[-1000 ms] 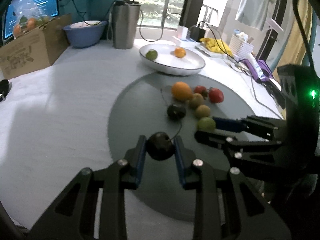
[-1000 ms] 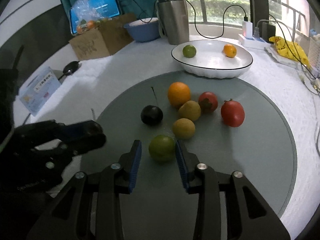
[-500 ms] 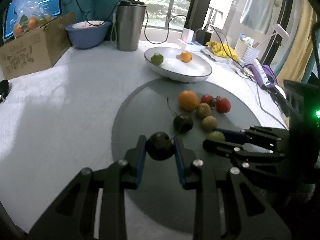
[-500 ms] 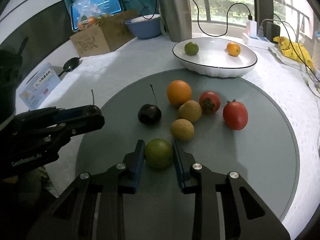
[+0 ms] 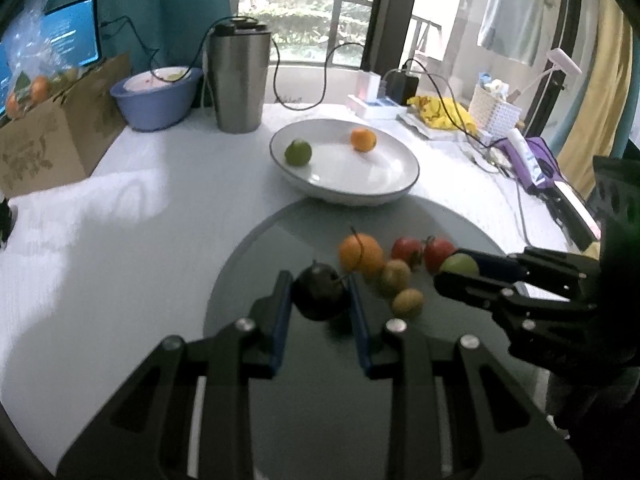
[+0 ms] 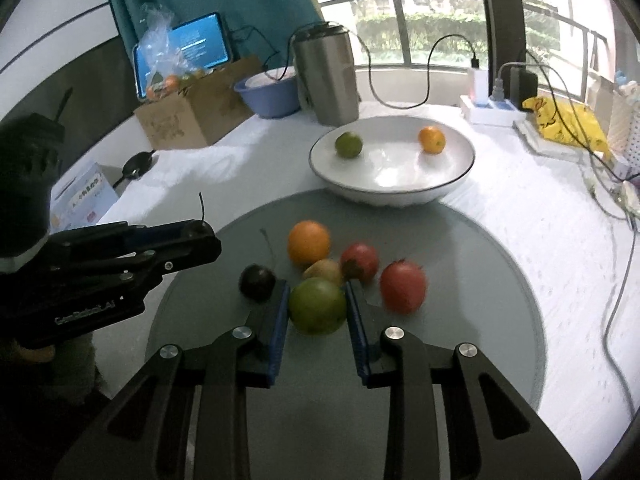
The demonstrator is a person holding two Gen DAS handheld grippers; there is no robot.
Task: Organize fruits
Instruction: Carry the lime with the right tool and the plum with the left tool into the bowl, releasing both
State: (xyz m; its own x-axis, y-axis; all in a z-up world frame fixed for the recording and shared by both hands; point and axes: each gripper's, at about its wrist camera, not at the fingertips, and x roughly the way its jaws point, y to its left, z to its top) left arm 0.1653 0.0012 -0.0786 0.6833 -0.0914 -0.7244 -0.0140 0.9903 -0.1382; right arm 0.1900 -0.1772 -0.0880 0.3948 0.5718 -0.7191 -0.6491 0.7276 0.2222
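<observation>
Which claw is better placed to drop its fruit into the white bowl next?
Judging loosely, either: the left claw grips a dark cherry, the right claw a green fruit, both similarly short of the white bowl.

The left tongs clamp a dark cherry above the grey turntable. At right, the right tongs grip a green fruit. An orange, two tomatoes and two brownish fruits lie between. Beyond, a white bowl holds a lime and small orange.

Left view: low, close behind its claw, facing the bowl.
Right view: likewise, from right.
Shared: bowl, fruit.
</observation>
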